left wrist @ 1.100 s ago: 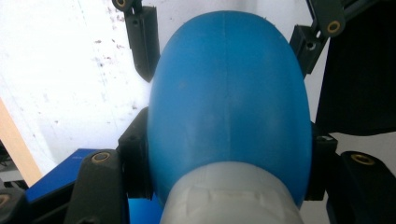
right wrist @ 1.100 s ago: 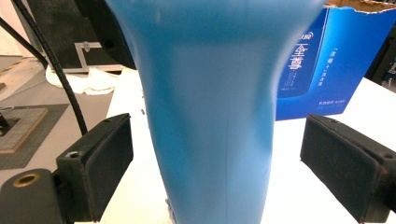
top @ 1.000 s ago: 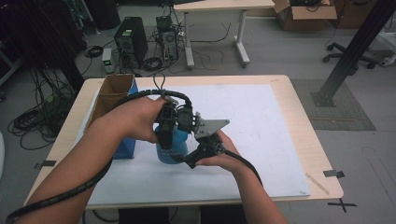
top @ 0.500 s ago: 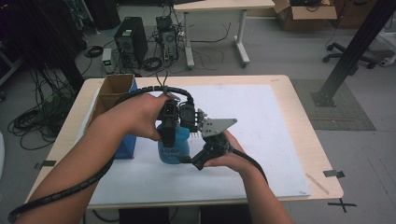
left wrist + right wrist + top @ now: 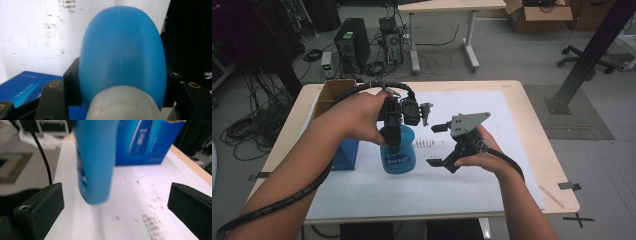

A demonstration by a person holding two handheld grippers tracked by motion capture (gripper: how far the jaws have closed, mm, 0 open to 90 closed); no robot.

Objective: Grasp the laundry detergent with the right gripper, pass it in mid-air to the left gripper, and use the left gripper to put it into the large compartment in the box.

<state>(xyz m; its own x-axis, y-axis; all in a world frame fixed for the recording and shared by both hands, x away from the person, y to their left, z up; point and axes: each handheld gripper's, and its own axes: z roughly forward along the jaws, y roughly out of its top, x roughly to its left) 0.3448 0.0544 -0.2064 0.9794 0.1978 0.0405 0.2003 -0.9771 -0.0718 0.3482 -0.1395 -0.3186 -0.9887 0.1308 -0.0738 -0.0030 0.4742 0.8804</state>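
High view, listed by size.

Bench: light wood top, most of it under a white sheet with dark smudged marks near its middle.

Carton: blue, printed, standing near the left edge of the sheet, just left of the bottle. The right gripper view shows it upright behind the bottle, with white lettering on a lighter blue panel. A brown cardboard box sits behind it at the bench's left edge.

Bottle: blue plastic, rounded and smooth, with a moulding seam down its side and a printed label low on the body. The left gripper view shows a pale, whitish ribbed neck under the swelling blue shoulder. In the right gripper view its lower end hangs clear above the sheet, blurred. It is held upright over the left-middle of the sheet, near the carton.

Left gripper: pointed down, its fingers clamped on either side of the bottle just above the neck; the pads press the blue wall.

Right gripper: held to the right of the bottle, apart from it. Its fingers stand spread wide with nothing between the pads, having just been opening; the bottle hangs farther off, in line with the gap.
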